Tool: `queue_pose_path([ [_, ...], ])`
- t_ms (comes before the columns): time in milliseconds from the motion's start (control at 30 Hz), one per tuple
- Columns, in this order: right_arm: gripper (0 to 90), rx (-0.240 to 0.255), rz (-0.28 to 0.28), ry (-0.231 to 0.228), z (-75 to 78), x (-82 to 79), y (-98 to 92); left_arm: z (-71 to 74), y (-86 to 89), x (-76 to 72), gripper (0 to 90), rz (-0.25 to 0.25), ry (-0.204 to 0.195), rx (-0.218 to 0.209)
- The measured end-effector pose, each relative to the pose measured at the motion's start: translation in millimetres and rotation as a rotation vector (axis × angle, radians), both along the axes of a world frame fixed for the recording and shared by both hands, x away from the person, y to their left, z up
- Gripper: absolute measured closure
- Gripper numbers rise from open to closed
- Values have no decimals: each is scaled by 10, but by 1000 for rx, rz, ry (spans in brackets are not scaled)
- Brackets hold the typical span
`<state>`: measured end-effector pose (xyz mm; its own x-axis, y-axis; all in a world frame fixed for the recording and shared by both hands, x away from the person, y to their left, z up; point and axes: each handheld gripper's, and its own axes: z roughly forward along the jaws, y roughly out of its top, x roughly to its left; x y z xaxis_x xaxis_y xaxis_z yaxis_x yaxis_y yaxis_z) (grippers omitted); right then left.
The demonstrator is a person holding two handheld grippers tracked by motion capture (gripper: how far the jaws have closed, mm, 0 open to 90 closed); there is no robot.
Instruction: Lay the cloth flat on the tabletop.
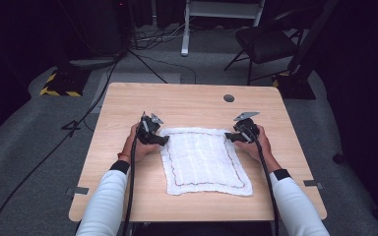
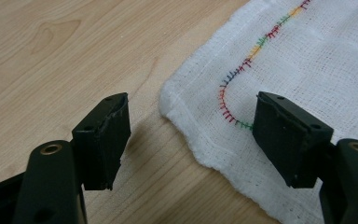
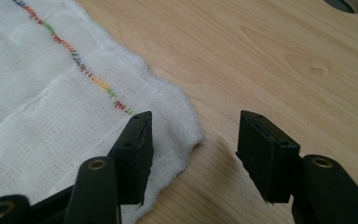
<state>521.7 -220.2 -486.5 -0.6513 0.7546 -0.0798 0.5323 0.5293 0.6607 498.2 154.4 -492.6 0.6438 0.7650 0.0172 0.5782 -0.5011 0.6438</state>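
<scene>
— Starting at the left: what is the left gripper (image 1: 163, 139) doing?

— It sits at the far left corner of the cloth (image 1: 204, 160), jaws spread wide and holding nothing. In the left gripper view that corner lies between the jaws, one over bare table (image 1: 128, 172), the other over the coloured stitching (image 2: 235, 77).

— And the cloth?

— Flat, mid-table, nearer the near edge, slightly skewed.

— The right gripper (image 1: 230, 137)?

— At the far right corner of the cloth, jaws likewise apart and empty. In the right gripper view one jaw hangs over the cloth's edge, the other over wood.

— Anything else?

— A round hole (image 1: 229, 98) near the table's far edge.
</scene>
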Motion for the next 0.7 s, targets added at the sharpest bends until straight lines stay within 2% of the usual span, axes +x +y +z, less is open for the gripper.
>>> queue_pose_path([
  [167, 469, -31, -38, -19, -1, 49, -17, -19, -23, 37, 281, -4, -8, -16],
  [300, 468, -86, -91, -50, 12, 105, -72, -38, -115, 104, 279, -14, -9, -40],
  [333, 466, -105, -107, -70, 8, 119, -92, -44, -148, 125, 276, -10, -4, -49],
  [433, 466, -144, -133, -107, 2, 140, -130, -44, -239, 180, 260, -13, 0, -48],
  [500, 460, -160, -143, -116, 7, 139, -152, -37, -290, 169, 253, -11, -20, -28],
  [533, 457, -147, -146, -115, 19, 127, -170, -29, -303, 158, 255, -8, -28, -13],
  [567, 453, -110, -148, -114, 42, 108, -198, -25, -306, 153, 252, -7, -26, -10],
  [600, 437, -53, -145, -103, 78, 78, -224, -19, -293, 154, 242, -9, -24, -3],
  [667, 439, 42, -92, -119, 159, -40, -244, -24, -254, 156, 221, 0, -11, -12],
  [700, 438, 61, -62, -126, 194, -112, -225, -29, -230, 160, 208, 5, -7, -19],
])
